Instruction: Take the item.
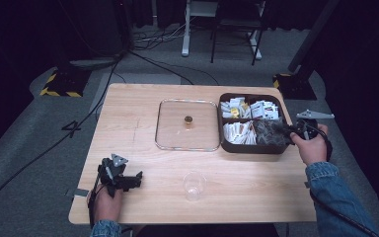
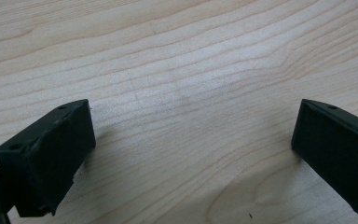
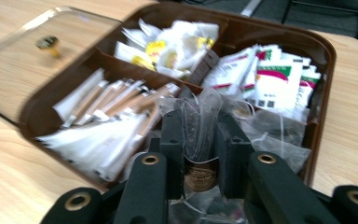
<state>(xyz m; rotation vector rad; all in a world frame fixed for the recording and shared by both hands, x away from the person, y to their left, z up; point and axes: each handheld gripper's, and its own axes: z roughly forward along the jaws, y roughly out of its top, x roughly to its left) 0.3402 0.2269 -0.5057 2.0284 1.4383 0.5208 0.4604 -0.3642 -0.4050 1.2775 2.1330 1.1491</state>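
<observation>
While the table (image 1: 143, 197) spans mid-frame, I see the brown tray (image 1: 250, 147) at right centre beside its clear lid (image 1: 172, 123). My right gripper (image 3: 199, 135) pinches a clear tea-bag packet (image 3: 200, 116) over the tray's near compartment — my left gripper (image 2: 191, 144), lower left, sits spread on bare wood.

Sachet (image 3: 200, 135) label blurred, unreadable; lower part hidden btwn jaws.

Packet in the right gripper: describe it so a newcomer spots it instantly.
On the wooden table, find the brown divided tray at the right. In its near right compartment, the right gripper pinches a clear packet with a brown label; its neighbours are white paper sachets.
</observation>
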